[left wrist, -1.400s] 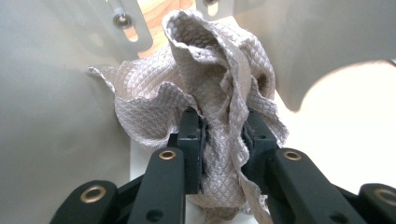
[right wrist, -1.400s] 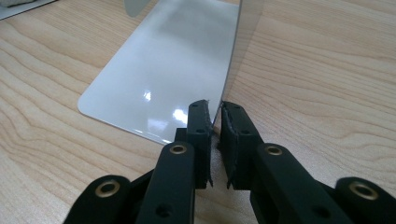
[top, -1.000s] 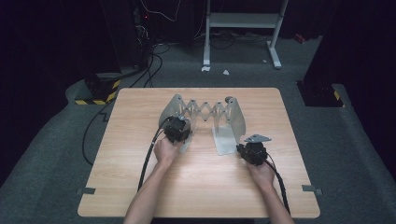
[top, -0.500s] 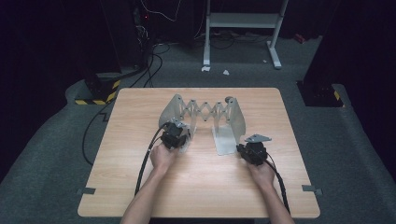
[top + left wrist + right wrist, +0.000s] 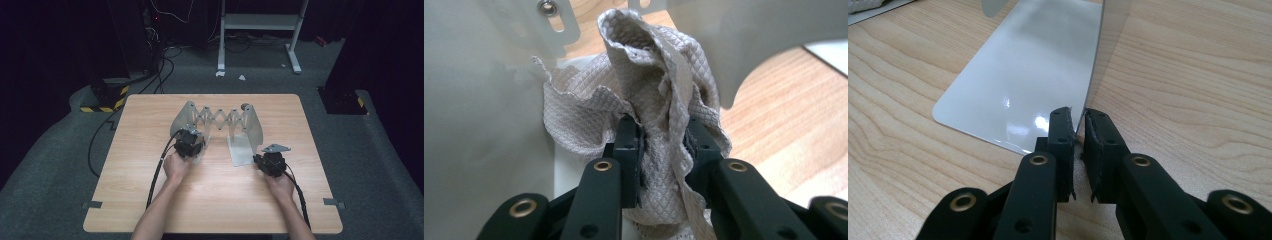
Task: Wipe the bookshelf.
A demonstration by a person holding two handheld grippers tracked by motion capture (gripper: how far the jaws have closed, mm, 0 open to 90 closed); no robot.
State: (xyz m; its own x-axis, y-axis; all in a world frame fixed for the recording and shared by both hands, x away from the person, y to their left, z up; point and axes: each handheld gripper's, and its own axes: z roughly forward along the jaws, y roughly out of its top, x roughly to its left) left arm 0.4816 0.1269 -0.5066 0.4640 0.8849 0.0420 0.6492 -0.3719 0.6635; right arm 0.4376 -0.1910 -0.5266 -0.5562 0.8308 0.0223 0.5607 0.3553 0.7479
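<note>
A metal scissor-link rack [image 5: 220, 119] stands on the wooden table [image 5: 220, 200], with an upright plate at each end. My left gripper [image 5: 191, 142] is at the left end plate [image 5: 479, 125], shut on a crumpled grey quilted cloth [image 5: 654, 95] that lies against that plate. My left gripper [image 5: 663, 135] has the cloth bunched between its black jaws. My right gripper [image 5: 258, 158] is at the near corner of the right end plate [image 5: 250, 131]. In the right gripper view my right gripper [image 5: 1077, 120] is shut on the thin edge of the upright plate [image 5: 1108, 45], beside its flat shiny base [image 5: 1023, 80].
Black cables [image 5: 160, 175] trail from both grippers toward the table's near edge. A white stand [image 5: 260, 22] and floor cables [image 5: 165, 55] lie beyond the far edge. Yellow-black tape [image 5: 102, 107] marks the floor at the left.
My left gripper has shifted slightly with the cloth against the left end plate. My right gripper has kept still on the right plate.
</note>
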